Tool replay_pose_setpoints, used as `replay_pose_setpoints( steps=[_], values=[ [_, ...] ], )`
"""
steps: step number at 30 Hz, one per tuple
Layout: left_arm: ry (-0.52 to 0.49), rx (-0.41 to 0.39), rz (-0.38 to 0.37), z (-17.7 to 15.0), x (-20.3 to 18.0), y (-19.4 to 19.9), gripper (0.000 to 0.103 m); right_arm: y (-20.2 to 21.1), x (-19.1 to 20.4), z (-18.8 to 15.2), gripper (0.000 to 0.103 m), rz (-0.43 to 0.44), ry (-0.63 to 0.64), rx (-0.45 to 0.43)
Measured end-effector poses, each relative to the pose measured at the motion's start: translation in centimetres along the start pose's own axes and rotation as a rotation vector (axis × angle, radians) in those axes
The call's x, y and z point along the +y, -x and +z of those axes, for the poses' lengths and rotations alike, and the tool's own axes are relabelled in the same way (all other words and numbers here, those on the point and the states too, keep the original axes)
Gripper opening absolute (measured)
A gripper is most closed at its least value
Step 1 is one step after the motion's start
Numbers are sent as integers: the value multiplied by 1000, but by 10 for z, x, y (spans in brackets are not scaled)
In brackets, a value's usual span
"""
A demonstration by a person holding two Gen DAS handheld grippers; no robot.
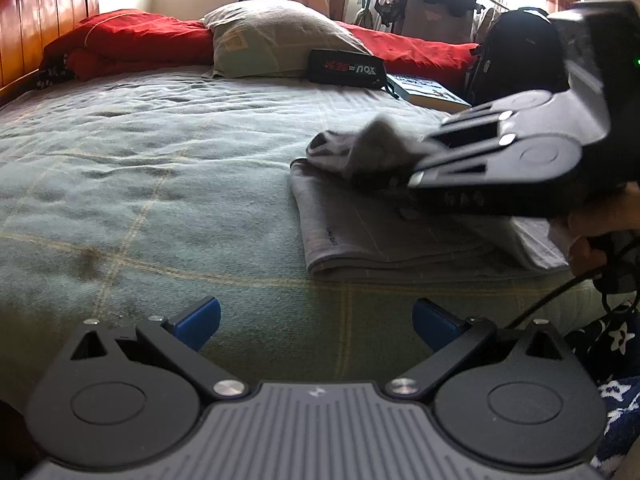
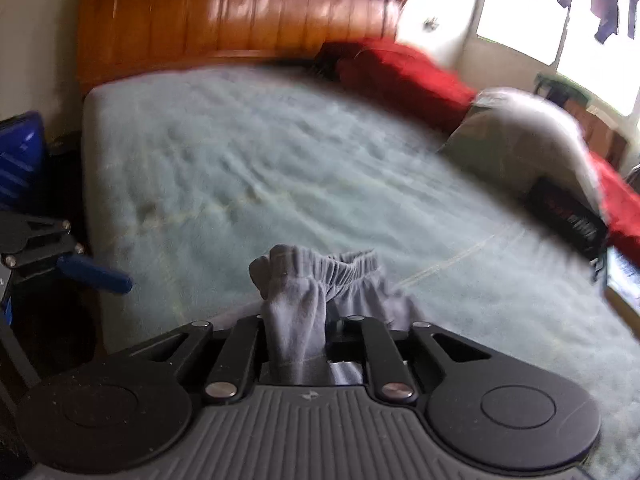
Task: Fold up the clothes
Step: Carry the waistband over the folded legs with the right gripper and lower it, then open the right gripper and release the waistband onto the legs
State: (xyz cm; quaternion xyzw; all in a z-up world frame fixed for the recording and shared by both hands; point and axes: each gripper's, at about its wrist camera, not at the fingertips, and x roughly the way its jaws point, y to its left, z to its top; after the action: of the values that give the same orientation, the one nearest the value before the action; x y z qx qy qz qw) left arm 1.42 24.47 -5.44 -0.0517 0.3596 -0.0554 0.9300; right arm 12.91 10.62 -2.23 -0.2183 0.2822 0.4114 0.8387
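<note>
Gripping a bunched fold of grey garment [image 2: 298, 320], right claw [image 2: 304, 344] has fingers clamped on the cloth; elastic waistband sticks up just ahead of its tips. Rest of garment lies folded flat on bed [image 1: 140, 168], directly under right claw, w/ lifted end draped over it. Left claw [image 1: 316, 322] fingers spread apart, blue pads [image 1: 200, 320] holding nothing; folded garment ahead and to its right. Pillow [image 1: 276, 36] and black pouch [image 1: 346, 68] far ahead of left claw.
</note>
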Motion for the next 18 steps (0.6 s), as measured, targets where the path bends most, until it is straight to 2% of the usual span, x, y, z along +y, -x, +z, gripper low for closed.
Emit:
replay_pose_setpoints(
  steps=[2,4,5,7,8,9,12,15,18],
  values=[
    [1,4,5,0,0,0,102,-1,-4,-3,31,40,-27,20],
    [-2,7,12,0,-1,2,102,-2,-9,-7,33,80,-54,40],
    [-6,8,13,0,-1,4,102,-3,-11,-8,38,100,-67,50],
    [-18,11,10,1,-3,6,102,4,-19,-12,59,146,-105,49],
    [-25,13,9,1,-5,7,102,14,-27,-13,73,175,-136,28],
    [-32,14,11,1,-6,8,102,22,-35,-13,78,202,-161,3],
    [-50,14,8,4,-12,11,102,51,-57,-17,78,246,-226,-60],
    [-81,-4,1,12,-21,15,102,74,-76,-28,78,133,-230,-79],
    [-124,-41,-13,26,-30,18,102,99,-100,-53,78,-4,-256,-66]
  ],
)
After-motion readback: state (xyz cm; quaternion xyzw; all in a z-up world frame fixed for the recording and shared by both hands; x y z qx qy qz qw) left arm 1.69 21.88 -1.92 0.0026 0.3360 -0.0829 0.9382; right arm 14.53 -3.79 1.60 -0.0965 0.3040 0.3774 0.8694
